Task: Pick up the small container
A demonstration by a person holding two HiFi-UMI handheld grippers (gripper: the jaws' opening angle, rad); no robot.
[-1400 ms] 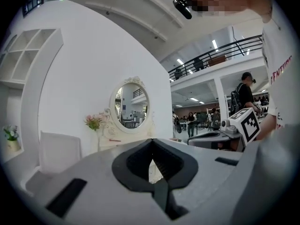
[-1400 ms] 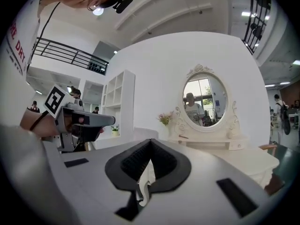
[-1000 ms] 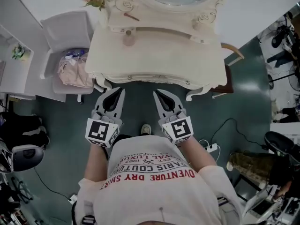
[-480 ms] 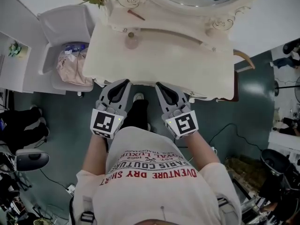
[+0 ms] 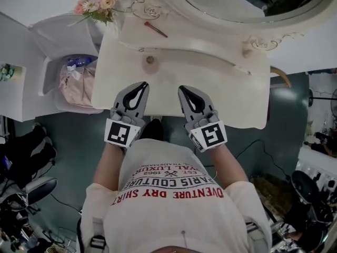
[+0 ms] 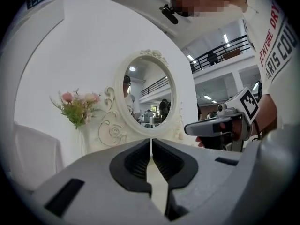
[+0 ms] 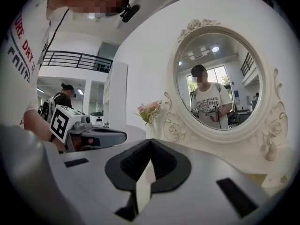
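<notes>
The left gripper (image 5: 141,86) has its two jaws pressed fully together, tip against tip, and in its own view nothing stands between them (image 6: 151,143). The right gripper (image 5: 184,90) is the same: jaws closed on each other and empty (image 7: 150,142). Both hang side by side over the near edge of the cream dressing table (image 5: 221,83), pointing toward the oval mirror (image 5: 237,1). The small container (image 5: 150,60) stands on the bare tabletop, beyond the left gripper and a little to its right, apart from both grippers and not touched by anything. From above it looks like a low round pot with a darker centre; whether it is glass or plastic, and whether it has a lid, I cannot tell. I judge it to be light and stiff, so it will not give under the pads, but a smooth round wall can slip or turn out of a grip, and a light pot is easily pushed away on this smooth top. A good hold would be across the widest part of the body, low on its side wall, with the pads on two opposite sides. For this the chosen gripper must first open wider than the pot. The left one is nearer.
</notes>
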